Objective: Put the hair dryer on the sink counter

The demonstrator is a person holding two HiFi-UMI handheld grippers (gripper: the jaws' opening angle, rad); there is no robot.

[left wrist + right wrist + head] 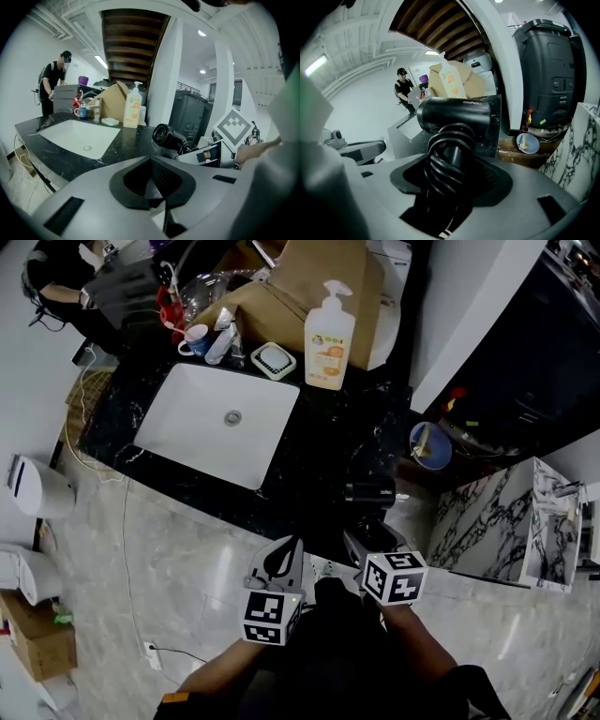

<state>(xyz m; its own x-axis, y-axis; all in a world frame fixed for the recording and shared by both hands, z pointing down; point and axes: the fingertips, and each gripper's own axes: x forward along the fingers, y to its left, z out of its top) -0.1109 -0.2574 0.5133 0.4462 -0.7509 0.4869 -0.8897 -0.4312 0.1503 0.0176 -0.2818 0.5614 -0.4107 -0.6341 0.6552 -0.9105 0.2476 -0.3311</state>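
A black hair dryer (pixel 370 491) (pixel 454 117) has its cord wound around the handle. My right gripper (pixel 364 538) (pixel 450 173) is shut on that handle, and the barrel points left over the front right corner of the black marble sink counter (pixel 319 465). Whether the dryer touches the counter I cannot tell. My left gripper (pixel 286 559) (pixel 150 187) hangs just left of the right one, off the counter's front edge, shut on nothing. In the left gripper view the dryer (pixel 166 136) and the right gripper (pixel 211 154) show close by on the right.
A white basin (pixel 202 427) is set in the counter. Behind it stand a soap bottle (pixel 329 338), a soap dish (pixel 273 360), a mug (pixel 194 338) and a cardboard box (pixel 309 287). A blue bowl (pixel 430 446) and marble slabs (pixel 497 521) lie right. A person (pixel 56 282) stands far left.
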